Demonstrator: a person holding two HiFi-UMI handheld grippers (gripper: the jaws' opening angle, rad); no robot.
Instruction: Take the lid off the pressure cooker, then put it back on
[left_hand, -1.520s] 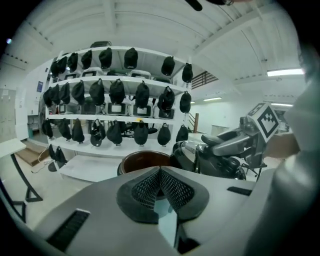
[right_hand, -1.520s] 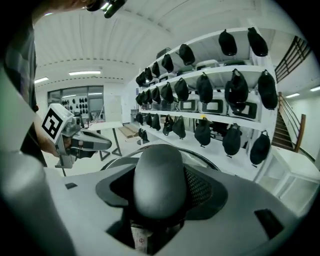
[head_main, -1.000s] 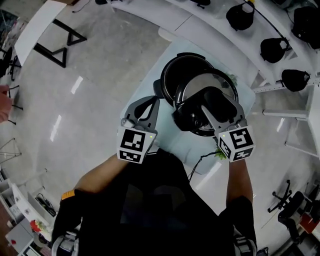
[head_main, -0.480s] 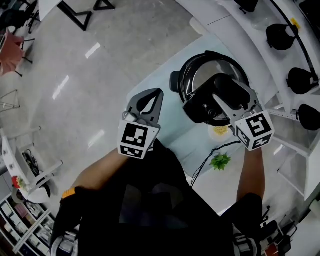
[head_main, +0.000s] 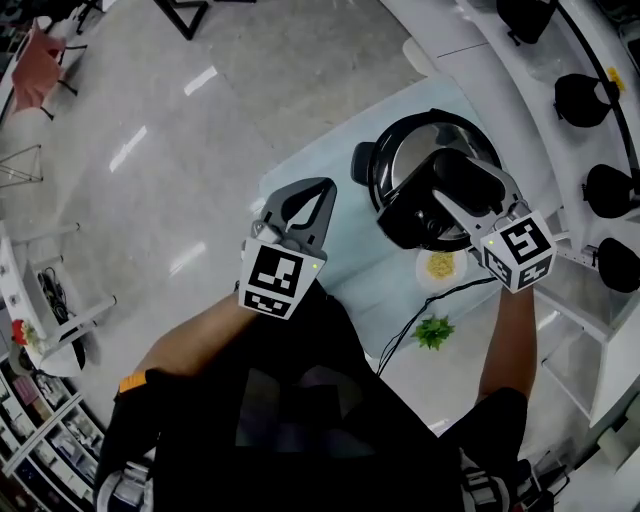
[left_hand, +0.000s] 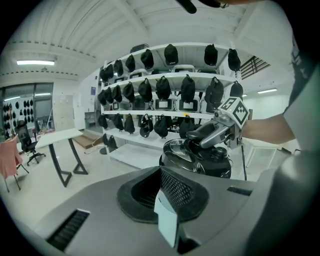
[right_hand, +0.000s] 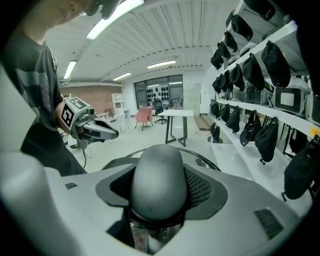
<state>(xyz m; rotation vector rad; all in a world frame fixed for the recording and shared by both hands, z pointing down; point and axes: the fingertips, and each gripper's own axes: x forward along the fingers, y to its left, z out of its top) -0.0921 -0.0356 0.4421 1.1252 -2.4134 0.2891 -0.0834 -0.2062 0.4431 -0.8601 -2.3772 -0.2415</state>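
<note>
Nearest us, our left tool (head_main: 322, 192) hangs over the bench (head_main: 345, 265), its jaws drawn together on nothing. Our right tool (right_hand: 159, 192) is clamped on the rounded handle (right_hand: 159, 172) at the middle of the lid (head_main: 402, 150).

The lid lies over the pressure cooker (head_main: 368, 182), lined up with its rim. We cannot tell whether it is fully seated or held just above.

We judge the lid heavy and rigid, with a smooth steel face that would slip under the pads. That makes the central handle the one sound place to hold. Gripped there, the weight should hang balanced, but the domed handle could slide if the lid tips, so we would keep it level.

Just beside the cooker sits a small dish (head_main: 440, 265). Well beyond, shelves (left_hand: 165, 75) carry rows of dark bags.
</note>
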